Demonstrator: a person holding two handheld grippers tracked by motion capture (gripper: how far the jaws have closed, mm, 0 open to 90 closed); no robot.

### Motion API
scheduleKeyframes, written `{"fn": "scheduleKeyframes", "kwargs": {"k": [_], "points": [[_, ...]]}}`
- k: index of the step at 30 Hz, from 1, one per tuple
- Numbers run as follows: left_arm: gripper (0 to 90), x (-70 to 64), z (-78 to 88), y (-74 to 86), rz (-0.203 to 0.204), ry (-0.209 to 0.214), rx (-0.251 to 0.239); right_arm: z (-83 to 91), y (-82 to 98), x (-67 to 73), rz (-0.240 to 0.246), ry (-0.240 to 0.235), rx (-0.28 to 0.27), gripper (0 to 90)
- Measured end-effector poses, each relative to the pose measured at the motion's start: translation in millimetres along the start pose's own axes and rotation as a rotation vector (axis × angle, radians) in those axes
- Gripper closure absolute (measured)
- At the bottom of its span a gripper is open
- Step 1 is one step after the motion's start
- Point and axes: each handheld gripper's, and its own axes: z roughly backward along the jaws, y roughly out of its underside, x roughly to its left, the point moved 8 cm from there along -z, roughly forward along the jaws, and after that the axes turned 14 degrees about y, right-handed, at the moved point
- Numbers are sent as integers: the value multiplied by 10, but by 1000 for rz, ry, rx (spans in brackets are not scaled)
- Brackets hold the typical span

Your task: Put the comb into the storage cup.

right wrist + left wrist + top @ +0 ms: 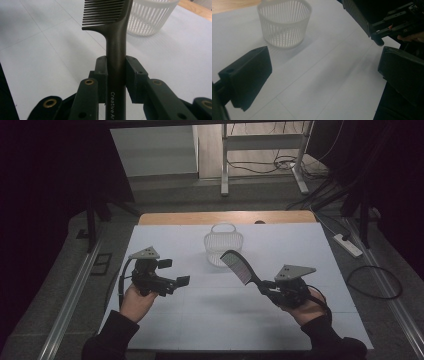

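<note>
While your right claw clamps comb by handle, note: stiff, light plastic, smooth shaft may twist; grip mid-handle, never teeth. Comb black, fine teeth, white lettering on handle, held above table, head near white basket. Left claw released, holding nothing, well apart.

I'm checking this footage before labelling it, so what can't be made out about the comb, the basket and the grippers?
- Comb: printed lettering on the handle runs off the right gripper view's bottom edge; the head's top is cut off too.
- Basket: high view, the comb covers part of its near wall.
- Left gripper: its right jaw is cropped by the frame edge.
</note>
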Motion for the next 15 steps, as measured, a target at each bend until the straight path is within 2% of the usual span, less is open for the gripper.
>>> {"fn": "scheduleKeyframes", "kwargs": {"k": [15], "points": [[0, 68, -184, -196, 4, 14, 12, -6, -32, 43, 36, 2, -22, 722]]}}
